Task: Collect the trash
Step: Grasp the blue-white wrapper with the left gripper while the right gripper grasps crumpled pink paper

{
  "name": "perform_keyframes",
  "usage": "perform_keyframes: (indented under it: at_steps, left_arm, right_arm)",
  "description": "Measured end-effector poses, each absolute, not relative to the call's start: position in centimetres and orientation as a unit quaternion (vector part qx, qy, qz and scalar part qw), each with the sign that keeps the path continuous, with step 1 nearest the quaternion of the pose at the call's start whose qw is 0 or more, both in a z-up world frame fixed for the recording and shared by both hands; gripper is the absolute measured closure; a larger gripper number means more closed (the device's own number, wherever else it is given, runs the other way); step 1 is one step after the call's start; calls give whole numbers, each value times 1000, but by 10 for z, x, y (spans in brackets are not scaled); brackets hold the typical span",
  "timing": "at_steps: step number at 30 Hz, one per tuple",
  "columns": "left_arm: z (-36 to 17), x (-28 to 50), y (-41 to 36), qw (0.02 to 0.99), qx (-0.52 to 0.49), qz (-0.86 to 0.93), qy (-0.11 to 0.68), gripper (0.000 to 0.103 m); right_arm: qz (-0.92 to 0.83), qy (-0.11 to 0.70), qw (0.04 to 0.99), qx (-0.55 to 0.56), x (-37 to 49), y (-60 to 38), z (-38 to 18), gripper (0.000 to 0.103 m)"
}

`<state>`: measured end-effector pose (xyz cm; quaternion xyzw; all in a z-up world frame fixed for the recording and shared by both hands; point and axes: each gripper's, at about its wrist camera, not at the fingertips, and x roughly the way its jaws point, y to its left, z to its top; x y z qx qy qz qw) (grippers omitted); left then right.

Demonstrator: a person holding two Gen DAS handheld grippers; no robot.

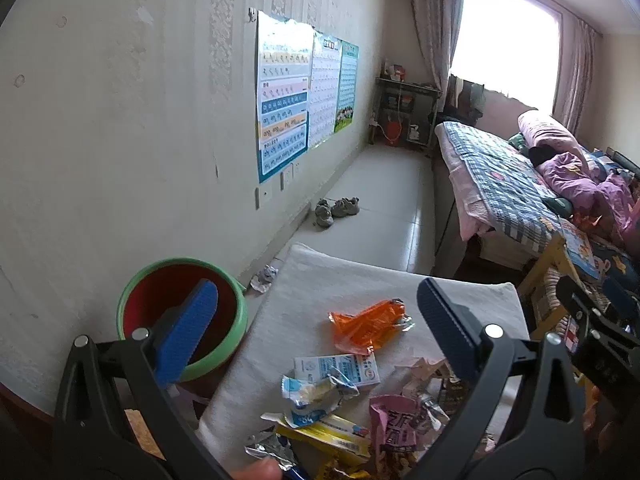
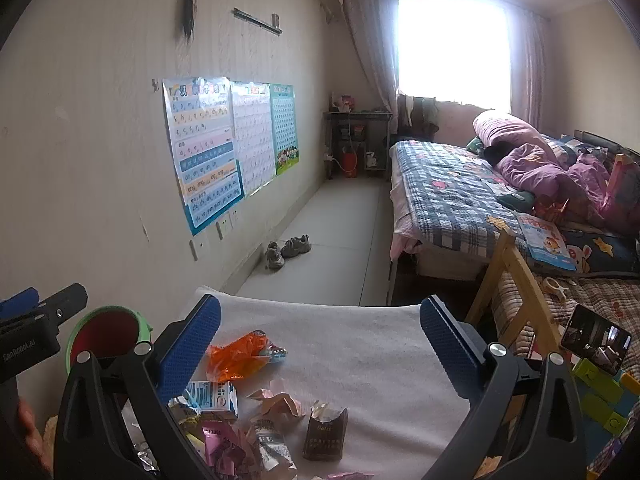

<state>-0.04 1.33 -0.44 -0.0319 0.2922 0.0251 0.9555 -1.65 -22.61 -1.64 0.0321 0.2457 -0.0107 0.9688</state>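
Several pieces of trash lie on a white cloth-covered table (image 1: 360, 280): an orange wrapper (image 1: 366, 326), a white-and-blue carton (image 1: 340, 368), a pink wrapper (image 1: 390, 424), yellow packets (image 1: 332, 436). The right wrist view also shows the orange wrapper (image 2: 236, 354), the carton (image 2: 214, 396), crumpled pink paper (image 2: 280, 402) and a dark brown packet (image 2: 326, 432). A red bin with a green rim (image 1: 184, 316) stands left of the table, also in the right wrist view (image 2: 108, 334). My left gripper (image 1: 316, 320) is open and empty above the trash. My right gripper (image 2: 320, 340) is open and empty.
A crumpled silver wrapper (image 1: 264, 276) lies on the floor by the wall. Shoes (image 1: 334, 210) sit further along the floor. A bed (image 2: 460, 200) and a wooden frame (image 2: 516, 280) stand to the right. Posters (image 1: 288, 92) hang on the left wall.
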Motion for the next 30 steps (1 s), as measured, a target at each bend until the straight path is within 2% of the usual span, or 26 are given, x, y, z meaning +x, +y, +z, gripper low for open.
perform_keyframes:
  at_steps: [7,13,21,24,27,29,30]
  left_arm:
    - [-8,-8,28,965,-8,57,257,5]
    - [-40,-9,58,942,4,33,333,5]
    - [-124,5,63,885,-24,-65,461,7]
    - [-152,23,40,864,41,-102,492,15]
    - [-174,38,30,847,47,-115,518,33]
    - [-186,47,29,834,32,-126,536,55]
    - [-190,49,28,829,26,-132,544,63]
  right_arm:
    - [-2,259,965,23,-14,-225,-21,7]
    - [39,300,953,10,-15,-223,-40,7]
    - [85,378,921,38,-8,-215,-80,7]
    - [86,394,914,46,-6,-220,-89,7]
    - [80,412,906,59,-5,-228,-100,7]
    - [79,423,900,68,-3,-232,-106,7]
    - [80,429,897,68,-3,-232,-110,7]
